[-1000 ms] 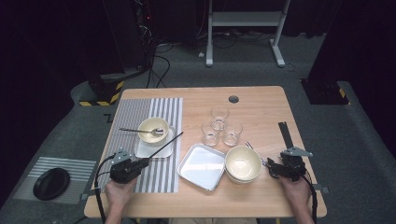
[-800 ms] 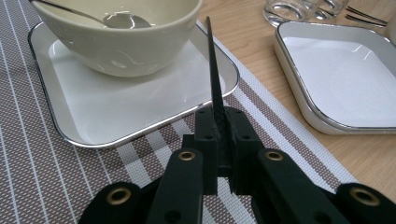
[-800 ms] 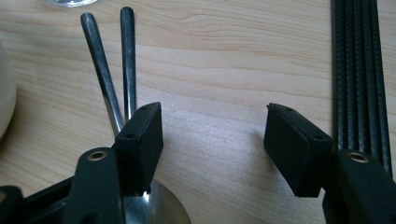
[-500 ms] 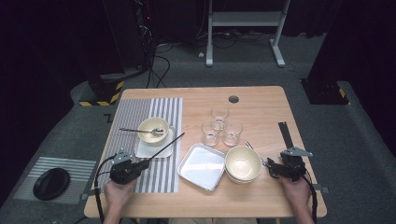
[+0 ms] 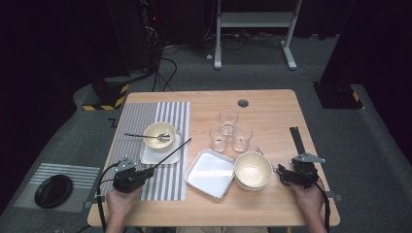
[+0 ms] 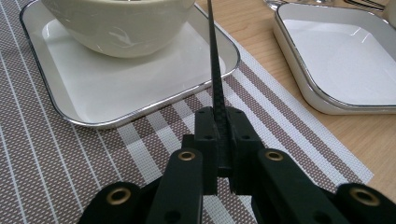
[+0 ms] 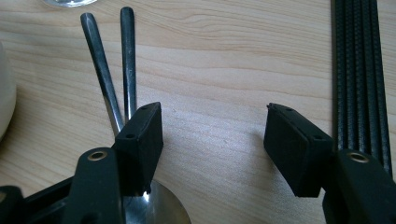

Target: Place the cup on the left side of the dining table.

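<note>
nothing moved, left hand-held gripper (image 6: 223,140) apparently still clamping black rod (image 6: 215,70)

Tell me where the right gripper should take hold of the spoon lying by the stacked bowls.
Grip the spoon on its handle, coming straight down from above. It lies flat on the table with a second utensil close beside it, so the thin handle needs a narrow pinch across its width. The right gripper stands open, its left finger over the spoon's bowl end; the bowl end is too wide and shallow.
</note>
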`<action>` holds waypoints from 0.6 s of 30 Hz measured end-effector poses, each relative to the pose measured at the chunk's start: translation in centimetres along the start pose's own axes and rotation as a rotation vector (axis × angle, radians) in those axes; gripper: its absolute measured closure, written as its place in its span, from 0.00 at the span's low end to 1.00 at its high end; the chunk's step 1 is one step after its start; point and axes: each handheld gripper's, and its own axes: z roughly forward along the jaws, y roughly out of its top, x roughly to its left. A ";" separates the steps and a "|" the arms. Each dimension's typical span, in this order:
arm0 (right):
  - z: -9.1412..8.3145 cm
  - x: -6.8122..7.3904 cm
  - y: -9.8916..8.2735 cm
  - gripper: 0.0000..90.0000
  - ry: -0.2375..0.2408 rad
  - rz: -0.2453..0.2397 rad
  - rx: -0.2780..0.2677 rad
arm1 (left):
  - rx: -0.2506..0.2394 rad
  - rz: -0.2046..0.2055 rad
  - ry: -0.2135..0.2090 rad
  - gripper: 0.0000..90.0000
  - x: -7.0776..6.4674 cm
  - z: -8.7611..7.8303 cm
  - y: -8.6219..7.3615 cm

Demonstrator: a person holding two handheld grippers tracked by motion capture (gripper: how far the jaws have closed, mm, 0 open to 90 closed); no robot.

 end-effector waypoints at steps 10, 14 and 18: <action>0.0 0.0 0.0 0.42 0.000 0.001 0.000 | 0.008 -0.019 0.000 0.94 0.1 0.2 -0.6; 0.0 0.0 0.0 0.41 0.000 -0.001 -0.001 | 0.008 -0.018 0.003 0.94 0.3 0.2 -0.6; 0.0 0.0 0.0 0.42 0.000 0.000 0.000 | 0.021 0.000 0.002 0.94 0.4 0.3 -0.6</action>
